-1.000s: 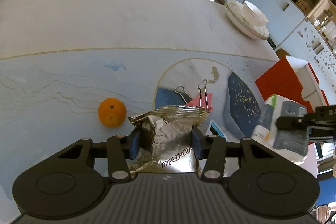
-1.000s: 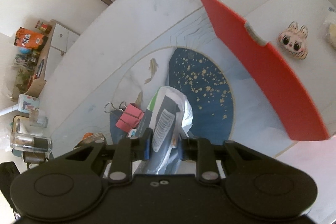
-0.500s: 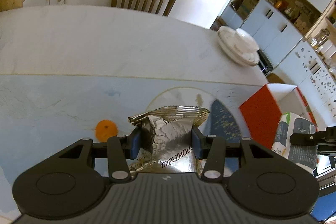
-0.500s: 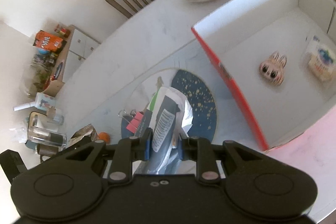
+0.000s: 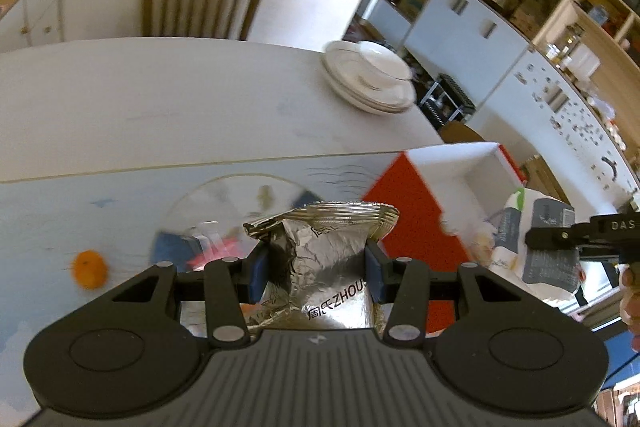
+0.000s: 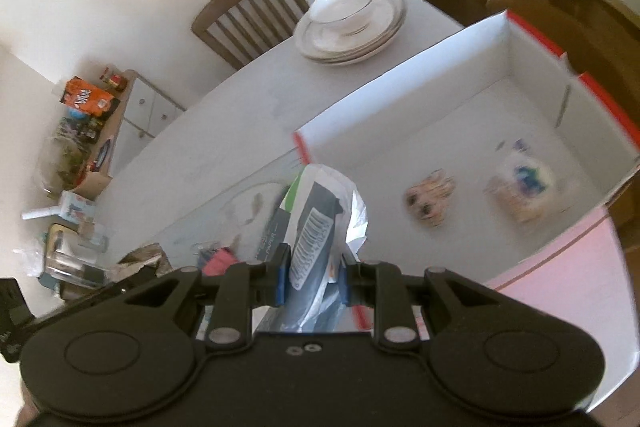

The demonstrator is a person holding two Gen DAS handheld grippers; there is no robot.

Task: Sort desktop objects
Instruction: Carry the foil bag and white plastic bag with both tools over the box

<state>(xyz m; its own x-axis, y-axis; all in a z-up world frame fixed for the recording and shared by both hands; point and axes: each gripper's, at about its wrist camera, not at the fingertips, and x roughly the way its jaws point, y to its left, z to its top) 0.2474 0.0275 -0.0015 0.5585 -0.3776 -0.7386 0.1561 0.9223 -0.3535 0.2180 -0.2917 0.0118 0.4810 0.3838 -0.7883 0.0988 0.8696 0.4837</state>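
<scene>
Both my loads have risen off the counter (image 5: 168, 99) since a second ago: left gripper (image 5: 316, 269) jaws clamp the foil packet (image 5: 324, 259), right gripper (image 6: 312, 277) jaws pinch the tissue pack (image 6: 316, 227). The red box (image 6: 400, 99) now lies open ahead (two blurred items, probably toys, inside), so the drop-off is near.

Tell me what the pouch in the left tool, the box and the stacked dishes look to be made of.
Silver pouch: metallised foil or foil-laminated plastic, shiny, holding sharp creases. Box: likely cardboard, matte white inside, red outside, thin flat walls with folded corners. Stacked dishes: glazed ceramic or porcelain by the glossy white surface and thin dark rim line; melamine can't be ruled out.
</scene>
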